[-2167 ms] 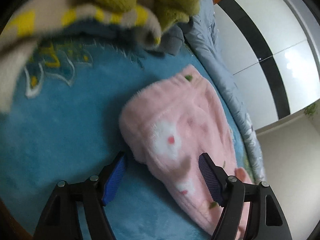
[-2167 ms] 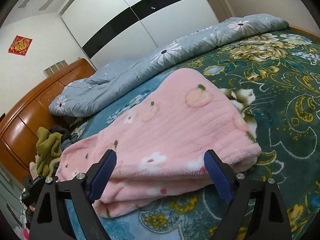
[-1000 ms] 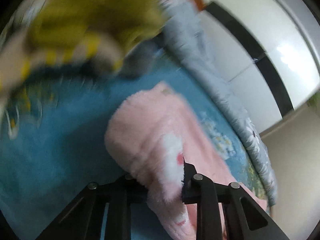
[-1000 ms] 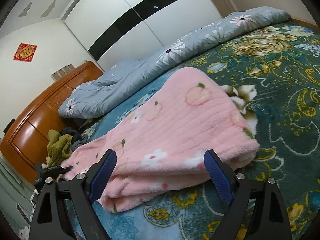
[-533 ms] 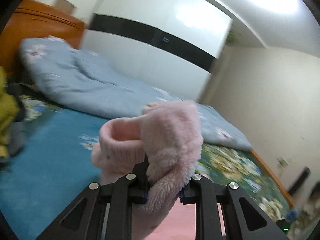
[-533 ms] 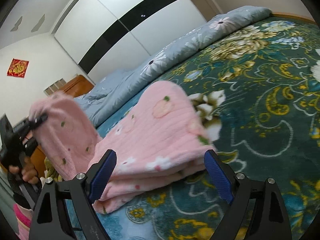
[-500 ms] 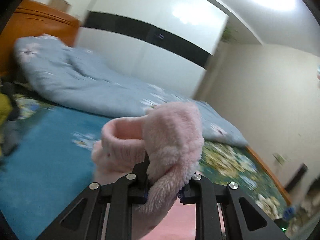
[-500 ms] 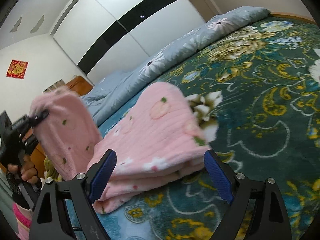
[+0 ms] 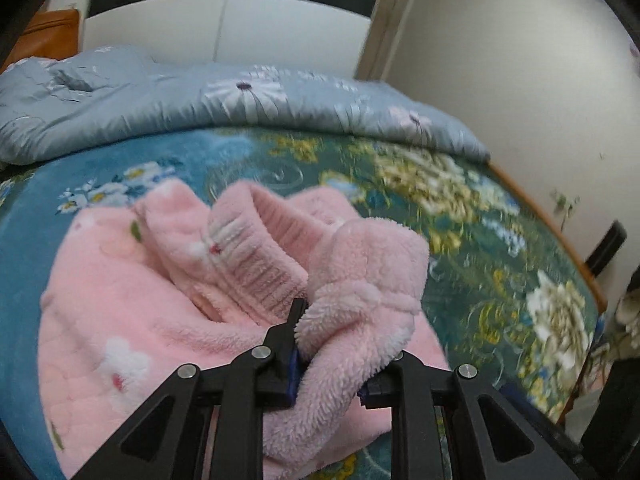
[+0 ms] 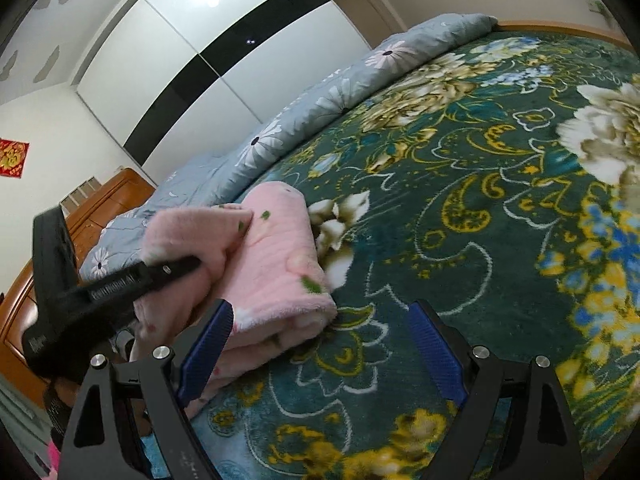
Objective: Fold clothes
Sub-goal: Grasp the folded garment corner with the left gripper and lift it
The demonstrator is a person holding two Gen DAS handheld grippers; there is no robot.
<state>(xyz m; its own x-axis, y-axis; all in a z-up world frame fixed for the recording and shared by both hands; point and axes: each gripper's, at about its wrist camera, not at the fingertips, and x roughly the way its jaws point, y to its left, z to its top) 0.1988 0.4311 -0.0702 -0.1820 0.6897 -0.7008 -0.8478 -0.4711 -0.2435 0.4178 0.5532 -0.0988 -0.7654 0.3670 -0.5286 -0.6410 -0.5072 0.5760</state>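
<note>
A fluffy pink fleece garment (image 9: 120,320) with small flower prints lies on the bed. My left gripper (image 9: 332,360) is shut on a thick fold of it, holding that end, with its ribbed cuff (image 9: 256,256), raised over the rest of the garment. From the right wrist view, the left gripper (image 10: 188,264) carries the pink fold over the folded garment (image 10: 276,272). My right gripper (image 10: 320,340) stands open near the garment's front right corner, just above the bedspread, with nothing gripped between its blue pads (image 10: 434,350).
The bed carries a dark green and blue floral bedspread (image 10: 500,200). A grey-blue flowered duvet (image 9: 240,104) is bunched along its far side. A wooden headboard (image 10: 104,200) stands at the left, a white wardrobe with a black band (image 10: 240,44) behind.
My left gripper closed on the garment's end, lifted it and swung it across over the rest of the garment, rolling as it went. My right gripper drifted toward the garment's right corner, still open.
</note>
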